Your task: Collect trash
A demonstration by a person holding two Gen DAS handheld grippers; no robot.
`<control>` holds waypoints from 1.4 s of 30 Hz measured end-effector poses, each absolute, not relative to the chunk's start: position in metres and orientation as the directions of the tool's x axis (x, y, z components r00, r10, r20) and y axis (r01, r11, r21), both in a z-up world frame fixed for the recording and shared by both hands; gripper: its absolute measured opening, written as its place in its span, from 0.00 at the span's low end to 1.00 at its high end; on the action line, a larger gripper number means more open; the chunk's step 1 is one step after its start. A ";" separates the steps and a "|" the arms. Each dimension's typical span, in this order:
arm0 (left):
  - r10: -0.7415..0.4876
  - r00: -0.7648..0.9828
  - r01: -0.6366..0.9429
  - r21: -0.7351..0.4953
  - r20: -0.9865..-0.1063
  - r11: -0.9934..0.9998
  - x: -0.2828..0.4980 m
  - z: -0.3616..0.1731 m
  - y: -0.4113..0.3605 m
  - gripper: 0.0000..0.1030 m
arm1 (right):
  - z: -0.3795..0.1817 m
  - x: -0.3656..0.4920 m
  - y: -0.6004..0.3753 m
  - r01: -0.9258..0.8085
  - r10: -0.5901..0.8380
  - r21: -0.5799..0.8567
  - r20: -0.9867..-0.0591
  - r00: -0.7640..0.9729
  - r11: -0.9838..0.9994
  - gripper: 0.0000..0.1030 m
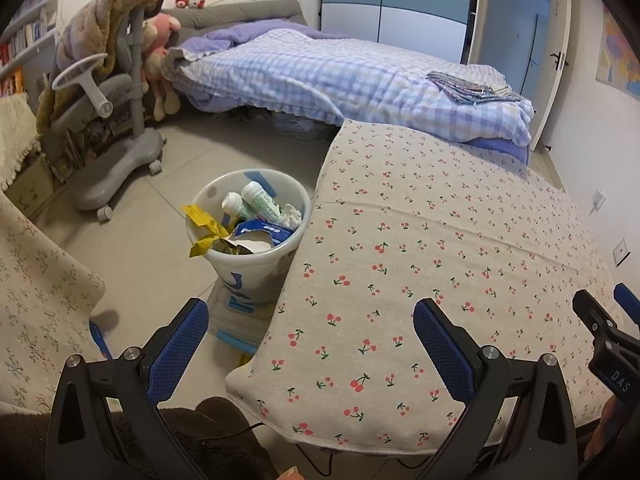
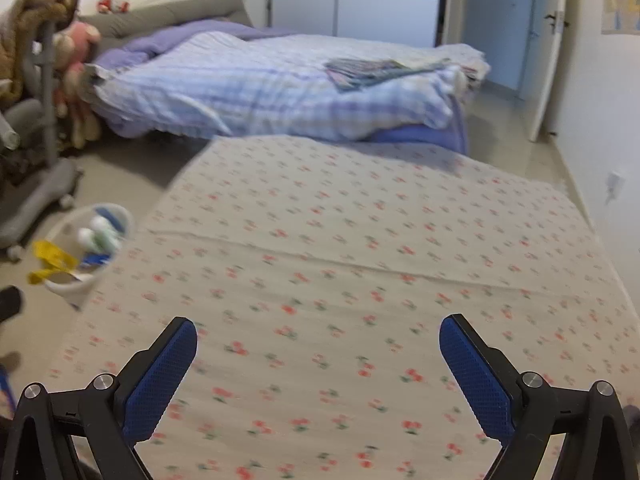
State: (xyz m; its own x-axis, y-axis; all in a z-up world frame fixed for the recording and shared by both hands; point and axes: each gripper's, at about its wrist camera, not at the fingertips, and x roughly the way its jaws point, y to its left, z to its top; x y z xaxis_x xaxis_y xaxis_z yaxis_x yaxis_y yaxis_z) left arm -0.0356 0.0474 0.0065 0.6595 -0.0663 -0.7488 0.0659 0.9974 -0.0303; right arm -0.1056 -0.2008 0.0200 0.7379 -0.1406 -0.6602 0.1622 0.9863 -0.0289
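A white trash bin point(image 1: 256, 268) stands on the floor at the table's left edge. It holds two white and green tubes point(image 1: 256, 200), a yellow wrapper point(image 1: 206, 228) hanging over its rim, a blue box and torn card. The bin also shows blurred in the right wrist view point(image 2: 76, 284). My left gripper point(image 1: 312, 332) is open and empty above the table's near left corner. My right gripper point(image 2: 318, 344) is open and empty above the table; its tip shows at the right of the left wrist view point(image 1: 600, 320).
The table wears a cherry-print cloth point(image 1: 440, 260). Blue packaging point(image 1: 236, 320) lies on the floor under the bin. A grey wheeled chair point(image 1: 108, 120) stands at left, a bed point(image 1: 340, 76) behind. Another cloth-covered surface point(image 1: 36, 280) is at near left.
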 end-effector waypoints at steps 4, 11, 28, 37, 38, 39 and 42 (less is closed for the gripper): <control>-0.068 0.655 0.084 -0.018 -0.753 0.996 -0.036 0.004 0.040 1.00 | 0.013 -0.109 -0.214 0.200 -0.171 -0.032 -0.662 0.730 0.979 0.97; -0.067 0.668 0.096 -0.004 -0.742 0.995 -0.040 0.004 0.034 1.00 | 0.013 -0.110 -0.221 0.219 -0.159 0.007 -0.667 0.728 0.976 0.97; -0.071 0.670 0.093 -0.012 -0.739 0.996 -0.039 0.005 0.037 1.00 | 0.010 -0.110 -0.213 0.201 -0.153 -0.006 -0.672 0.724 0.979 0.97; -0.072 0.669 0.093 -0.013 -0.740 0.996 -0.039 0.005 0.037 1.00 | 0.008 -0.109 -0.212 0.195 -0.151 -0.011 -0.675 0.722 0.981 0.97; -0.071 0.670 0.092 -0.012 -0.739 0.996 -0.039 0.005 0.037 1.00 | 0.008 -0.109 -0.212 0.195 -0.151 -0.010 -0.675 0.722 0.981 0.97; -0.071 0.670 0.092 -0.013 -0.739 0.996 -0.039 0.005 0.037 1.00 | 0.008 -0.109 -0.212 0.196 -0.151 -0.010 -0.675 0.723 0.981 0.97; -0.072 0.670 0.093 -0.013 -0.739 0.996 -0.039 0.005 0.037 1.00 | 0.008 -0.109 -0.212 0.196 -0.152 -0.010 -0.674 0.723 0.980 0.97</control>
